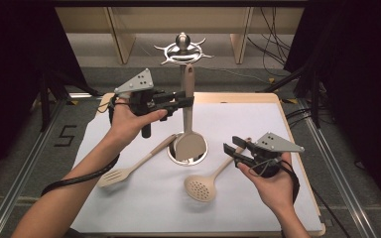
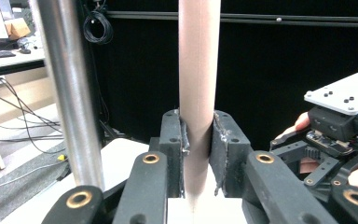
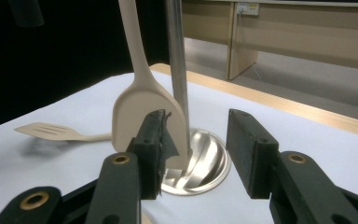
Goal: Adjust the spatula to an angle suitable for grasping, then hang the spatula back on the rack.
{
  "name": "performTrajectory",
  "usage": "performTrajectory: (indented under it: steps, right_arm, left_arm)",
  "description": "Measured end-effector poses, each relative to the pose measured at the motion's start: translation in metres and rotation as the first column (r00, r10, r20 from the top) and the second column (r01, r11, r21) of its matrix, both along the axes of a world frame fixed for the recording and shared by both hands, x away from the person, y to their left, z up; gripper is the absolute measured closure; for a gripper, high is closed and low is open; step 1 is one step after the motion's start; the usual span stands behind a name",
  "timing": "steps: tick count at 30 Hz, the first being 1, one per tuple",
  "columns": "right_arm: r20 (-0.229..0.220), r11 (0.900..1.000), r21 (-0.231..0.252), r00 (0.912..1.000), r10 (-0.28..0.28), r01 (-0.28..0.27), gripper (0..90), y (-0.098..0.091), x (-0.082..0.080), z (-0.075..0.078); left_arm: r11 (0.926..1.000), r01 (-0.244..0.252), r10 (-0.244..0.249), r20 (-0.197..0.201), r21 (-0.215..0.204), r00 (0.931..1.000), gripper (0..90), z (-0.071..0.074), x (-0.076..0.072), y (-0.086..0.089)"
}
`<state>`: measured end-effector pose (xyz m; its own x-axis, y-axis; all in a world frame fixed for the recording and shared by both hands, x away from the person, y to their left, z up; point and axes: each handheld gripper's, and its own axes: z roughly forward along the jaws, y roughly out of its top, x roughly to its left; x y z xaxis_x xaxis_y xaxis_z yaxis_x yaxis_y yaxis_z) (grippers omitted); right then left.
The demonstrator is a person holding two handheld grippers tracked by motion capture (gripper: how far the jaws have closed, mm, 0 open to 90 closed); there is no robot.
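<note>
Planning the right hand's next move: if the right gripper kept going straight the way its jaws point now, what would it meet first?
Probably the utensil stand: its round steel base and pole sit ahead between the open jaws of the right gripper, with the hanging spatula just beside. Depth is unclear.

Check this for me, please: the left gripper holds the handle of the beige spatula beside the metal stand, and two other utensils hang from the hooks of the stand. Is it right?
One detail is wrong. The slotted turner and the skimmer lie on the white table cover, as the high view shows. The left gripper does hold the beige spatula beside the metal stand.
</note>
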<state>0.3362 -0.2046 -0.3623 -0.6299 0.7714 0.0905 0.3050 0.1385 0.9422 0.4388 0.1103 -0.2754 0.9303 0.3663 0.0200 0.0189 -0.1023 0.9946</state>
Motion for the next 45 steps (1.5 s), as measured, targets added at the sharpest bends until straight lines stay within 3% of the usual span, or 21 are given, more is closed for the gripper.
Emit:
performTrajectory:
  steps: [1, 2, 3, 4, 5, 15, 16, 18, 21, 24, 27, 28, 30, 31, 32, 33, 38, 40, 41, 43, 45]
  right_arm:
    - [-0.007, 0.9999, -0.003, 0.9999, 0.013, -0.013, 58.6, -0.001, 0.0, 0.0]
    - [-0.003, 0.9999, -0.008, 0.9999, 0.01, -0.01, 58.6, -0.001, 0.0, 0.0]
    - [0.008, 0.9998, -0.006, 0.9998, 0.018, -0.018, 58.6, -0.001, 0.002, 0.0]
    - [0.004, 0.9998, -0.003, 0.9998, 0.017, -0.017, 58.6, -0.001, 0.002, 0.0]
    - [-0.007, 0.9999, -0.001, 0.9999, 0.013, -0.013, 58.6, -0.001, 0.001, 0.0]
    - [-0.01, 0.9995, -0.03, 0.9999, 0.002, -0.002, 56.2, -0.007, 0.0, -0.005]
    - [-0.003, 0.9993, -0.037, 1.0, -0.009, 0.009, 55.9, -0.008, -0.001, -0.006]
    - [-0.039, 0.9996, -0.026, 0.9991, -0.014, 0.013, 55.6, -0.011, -0.004, -0.008]
    - [-0.028, 0.9991, -0.039, 0.9995, -0.017, 0.016, 55.1, -0.019, -0.004, -0.012]
    - [-0.062, 0.9988, -0.038, 0.9975, -0.033, 0.031, 54.6, -0.025, -0.007, -0.017]
    - [-0.059, 0.9986, -0.029, 0.9971, -0.047, 0.045, 54.6, -0.032, -0.006, -0.02]
    - [-0.084, 0.9984, -0.018, 0.9949, -0.055, 0.054, 54.6, -0.033, -0.007, -0.019]
    - [-0.05, 0.9975, -0.043, 0.9971, -0.058, 0.056, 54.6, -0.039, -0.004, -0.02]
    - [-0.079, 0.9975, -0.022, 0.9945, -0.068, 0.067, 54.7, -0.04, -0.005, -0.02]
    - [-0.049, 0.9966, -0.046, 0.9963, -0.071, 0.068, 54.7, -0.043, -0.003, -0.022]
    - [-0.072, 0.9964, -0.03, 0.994, -0.082, 0.08, 54.7, -0.042, -0.004, -0.023]
    - [-0.103, 0.9971, -0.014, 0.9918, -0.076, 0.075, 54.8, -0.041, -0.007, -0.031]
    - [-0.089, 0.9972, -0.046, 0.9941, -0.063, 0.059, 54.8, -0.044, -0.006, -0.032]
    - [-0.118, 0.9966, -0.031, 0.9898, -0.08, 0.077, 54.9, -0.044, -0.009, -0.032]
    - [-0.094, 0.9962, -0.039, 0.9923, -0.081, 0.078, 54.9, -0.047, -0.008, -0.033]
    - [-0.11, 0.9953, -0.019, 0.9891, -0.097, 0.095, 54.9, -0.046, -0.01, -0.032]
  left_arm:
    - [1.0, 0.0, 0.0, -0.005, -0.001, 1.0, 75.6, -0.001, 0.0, 0.0]
    - [0.9997, -0.005, 0.004, -0.068, -0.025, 0.9977, 75.6, -0.002, -0.003, -0.001]
    - [1.0, -0.003, 0.003, -0.02, -0.004, 0.9998, 75.6, -0.002, 0.001, 0.0]
    - [1.0, -0.002, 0.002, -0.007, -0.001, 1.0, 75.6, -0.002, 0.002, 0.001]
    - [0.9996, -0.005, 0.003, -0.072, -0.03, 0.9974, 75.6, -0.003, -0.002, -0.001]
    - [0.9989, -0.026, 0.024, -0.067, -0.04, 0.9975, 73.2, -0.005, -0.004, -0.001]
    - [0.9984, -0.041, 0.039, -0.061, -0.04, 0.9974, 70.4, -0.005, -0.006, 0.0]
    - [0.9977, -0.06, 0.059, -0.044, -0.029, 0.9973, 63.5, -0.006, -0.009, 0.002]
    - [0.9954, -0.093, 0.093, -0.014, -0.02, 0.9956, 61.3, -0.007, -0.016, 0.01]
    - [0.9923, -0.121, 0.121, -0.013, -0.026, 0.9926, 64.4, -0.007, -0.021, 0.017]
    - [0.9884, -0.149, 0.149, -0.011, -0.028, 0.9888, 71.0, -0.004, -0.026, 0.023]
    - [0.9861, -0.164, 0.164, -0.011, -0.026, 0.9864, 74.3, -0.002, -0.027, 0.025]
    - [0.9821, -0.185, 0.185, -0.012, -0.035, 0.9828, 80.6, 0.0, -0.029, 0.027]
    - [0.9803, -0.195, 0.194, -0.018, -0.033, 0.9808, 83.2, 0.001, -0.03, 0.028]
    - [0.9786, -0.203, 0.203, -0.019, -0.032, 0.9791, 85.6, 0.001, -0.03, 0.029]
    - [0.9764, -0.214, 0.213, -0.021, -0.03, 0.9767, 87.9, 0.001, -0.031, 0.029]
    - [0.9702, -0.24, 0.24, -0.017, -0.032, 0.9707, 89.6, 0.006, -0.035, 0.028]
    - [0.9695, -0.24, 0.24, -0.012, -0.049, 0.9707, 89.6, 0.009, -0.035, 0.027]
    - [0.9688, -0.241, 0.241, -0.009, -0.058, 0.9705, 89.6, 0.012, -0.035, 0.026]
    - [0.9697, -0.23, 0.23, -0.012, -0.082, 0.9731, 89.6, 0.019, -0.035, 0.025]
    - [0.9707, -0.218, 0.216, -0.031, -0.102, 0.976, 89.6, 0.025, -0.036, 0.024]
